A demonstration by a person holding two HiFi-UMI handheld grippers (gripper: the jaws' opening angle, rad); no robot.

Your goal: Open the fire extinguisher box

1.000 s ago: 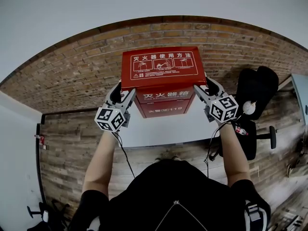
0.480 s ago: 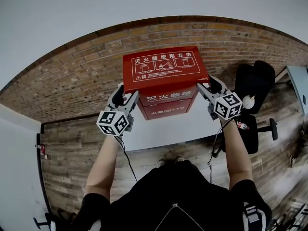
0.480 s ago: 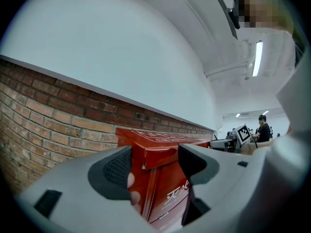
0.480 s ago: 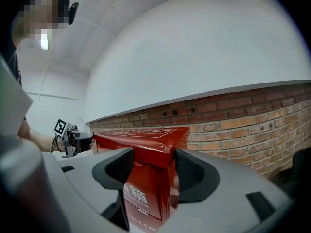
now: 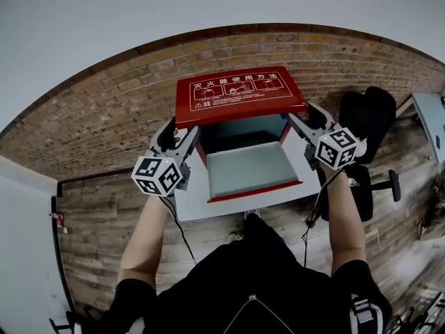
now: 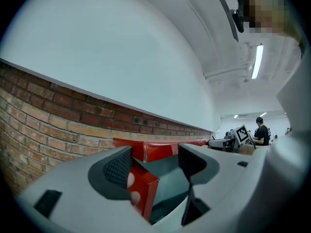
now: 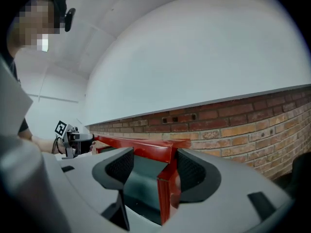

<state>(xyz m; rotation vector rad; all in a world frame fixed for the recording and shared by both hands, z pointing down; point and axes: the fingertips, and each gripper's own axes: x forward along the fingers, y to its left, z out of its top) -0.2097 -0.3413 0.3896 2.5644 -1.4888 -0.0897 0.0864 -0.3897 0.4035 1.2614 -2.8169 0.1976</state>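
Lid (image 5: 238, 94) has swung up, leaving the red box (image 5: 254, 189) open.

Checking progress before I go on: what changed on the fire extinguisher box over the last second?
The lid of the box swung up and back, so its grey inside now shows. The left tool and right tool stayed at the box's two sides, jaws apart. The box stayed by the brick wall.

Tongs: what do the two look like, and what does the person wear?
Both the left tongs and right tongs are grey with dark textured pads, each carrying a white cube of black square markers and trailing a black cable. Black short-sleeved top.
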